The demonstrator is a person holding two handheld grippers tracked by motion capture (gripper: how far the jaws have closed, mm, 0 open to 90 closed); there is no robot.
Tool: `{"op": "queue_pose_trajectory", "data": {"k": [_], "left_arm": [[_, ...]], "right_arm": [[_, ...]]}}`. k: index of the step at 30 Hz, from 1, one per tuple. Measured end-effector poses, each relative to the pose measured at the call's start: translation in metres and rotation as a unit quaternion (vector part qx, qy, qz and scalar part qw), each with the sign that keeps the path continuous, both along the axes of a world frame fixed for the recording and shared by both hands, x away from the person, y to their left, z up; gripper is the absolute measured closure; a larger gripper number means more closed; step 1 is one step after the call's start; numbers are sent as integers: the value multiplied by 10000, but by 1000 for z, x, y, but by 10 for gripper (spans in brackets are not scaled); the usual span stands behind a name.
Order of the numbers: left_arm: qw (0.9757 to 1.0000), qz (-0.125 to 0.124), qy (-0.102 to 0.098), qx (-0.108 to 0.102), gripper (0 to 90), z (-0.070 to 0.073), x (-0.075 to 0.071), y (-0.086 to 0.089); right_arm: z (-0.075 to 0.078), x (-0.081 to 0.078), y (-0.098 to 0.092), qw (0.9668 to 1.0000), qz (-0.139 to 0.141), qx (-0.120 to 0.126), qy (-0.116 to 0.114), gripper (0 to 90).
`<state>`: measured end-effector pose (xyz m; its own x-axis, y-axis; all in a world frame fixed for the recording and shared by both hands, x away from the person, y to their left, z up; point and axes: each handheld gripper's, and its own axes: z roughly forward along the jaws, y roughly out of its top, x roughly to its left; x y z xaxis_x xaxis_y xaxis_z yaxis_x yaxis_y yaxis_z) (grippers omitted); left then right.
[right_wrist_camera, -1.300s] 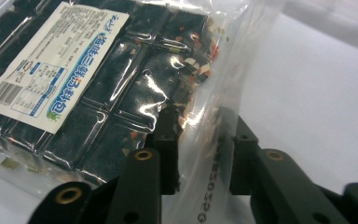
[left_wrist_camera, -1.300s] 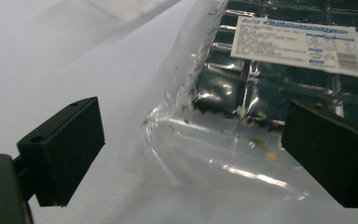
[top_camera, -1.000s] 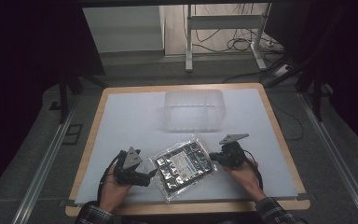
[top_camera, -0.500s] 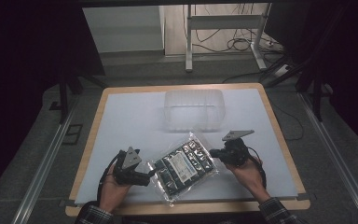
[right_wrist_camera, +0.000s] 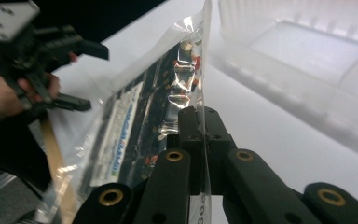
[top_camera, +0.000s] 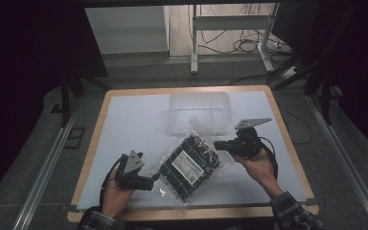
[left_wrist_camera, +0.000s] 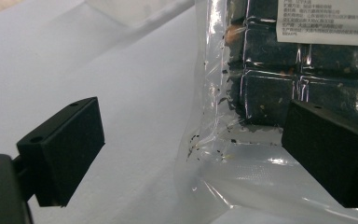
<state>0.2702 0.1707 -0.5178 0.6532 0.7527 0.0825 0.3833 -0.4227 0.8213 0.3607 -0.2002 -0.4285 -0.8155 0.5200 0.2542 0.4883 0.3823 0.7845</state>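
Clear plastic bag (top_camera: 189, 165) w/ dark packets + white label, near table (top_camera: 124, 124) front edge, lying diagonal. L gripper (top_camera: 149, 181) jaws wide apart, nothing held, at bag's lower-left corner. R gripper (top_camera: 219, 145) pinched tight on bag's upper-right edge. Farther back: empty clear tray (top_camera: 199, 111), just behind bag.

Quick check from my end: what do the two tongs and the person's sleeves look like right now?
Both tongs, left and right, are black, with flat rectangular jaws, brass-coloured pivot rivets and a trailing black cable. Each carries a grey three-cornered plate on top. The person's sleeves are dark plaid.
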Motion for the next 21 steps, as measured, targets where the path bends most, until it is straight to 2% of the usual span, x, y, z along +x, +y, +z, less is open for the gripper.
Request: {"op": "queue_pose_trajectory", "data": {"k": [4,5,9,10,21], "left_arm": [[10000,-6,-68,-36,51,1,-1,1],[9999,10,-91,-82,50,2,-1,2],[9999,24,-105,-126,48,2,-1,2],[9999,15,-103,-121,47,3,-1,3],[9999,-10,-82,-136,44,2,-1,3]], "right_arm": [[11,1,2,9999,62,89,-15,890],[19,1,3,9998,111,162,-33,891],[30,1,4,9993,184,324,-46,891],[38,1,4,9987,238,458,-27,891],[68,1,5,9964,371,741,-154,891]]}}
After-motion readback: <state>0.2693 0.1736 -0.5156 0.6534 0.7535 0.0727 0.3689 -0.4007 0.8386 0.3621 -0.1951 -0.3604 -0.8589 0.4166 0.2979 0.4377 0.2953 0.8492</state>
